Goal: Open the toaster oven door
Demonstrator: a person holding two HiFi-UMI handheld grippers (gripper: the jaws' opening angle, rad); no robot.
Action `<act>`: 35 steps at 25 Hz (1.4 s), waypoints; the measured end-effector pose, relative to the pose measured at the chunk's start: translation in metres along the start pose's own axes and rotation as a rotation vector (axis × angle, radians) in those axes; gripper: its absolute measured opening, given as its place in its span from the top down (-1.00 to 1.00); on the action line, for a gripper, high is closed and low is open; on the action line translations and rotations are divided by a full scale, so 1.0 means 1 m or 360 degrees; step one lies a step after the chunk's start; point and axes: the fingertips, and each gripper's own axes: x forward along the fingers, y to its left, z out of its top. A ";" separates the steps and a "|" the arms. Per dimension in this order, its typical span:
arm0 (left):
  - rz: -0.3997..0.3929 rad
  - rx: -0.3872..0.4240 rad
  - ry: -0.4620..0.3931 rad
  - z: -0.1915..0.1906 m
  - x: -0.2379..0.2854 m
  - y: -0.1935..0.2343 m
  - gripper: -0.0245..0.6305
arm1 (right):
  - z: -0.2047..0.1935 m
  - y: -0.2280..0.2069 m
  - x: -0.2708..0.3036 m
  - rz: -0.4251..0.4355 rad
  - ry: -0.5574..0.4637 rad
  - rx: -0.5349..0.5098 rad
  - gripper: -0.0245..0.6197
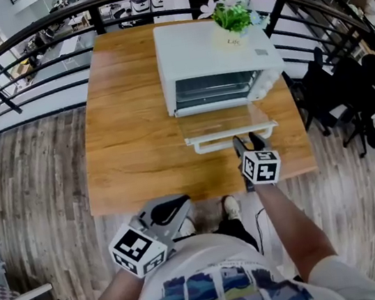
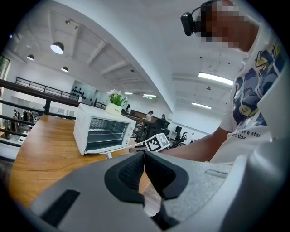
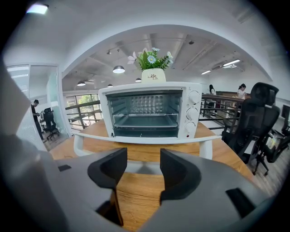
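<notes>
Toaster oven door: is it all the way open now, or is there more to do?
Looks done: the door lies flat in front of the toaster oven, with the racks showing. In hand: nothing; the right gripper sits open just before the handle, and the left gripper is shut and empty. Left: probably only backing away.

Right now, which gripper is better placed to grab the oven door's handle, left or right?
Probably the right. The right gripper sits just before the handle of the open door, jaws apart and facing it. The left gripper is back by the person's body, jaws together.
</notes>
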 end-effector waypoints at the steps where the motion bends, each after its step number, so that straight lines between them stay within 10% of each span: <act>1: 0.0003 -0.0003 0.0004 0.000 0.000 0.000 0.91 | -0.003 0.000 0.001 0.0001 0.0007 0.0002 0.22; 35: 0.0000 0.0025 0.0077 -0.003 0.013 0.000 0.91 | -0.085 -0.003 0.023 -0.0013 0.0161 0.0020 0.23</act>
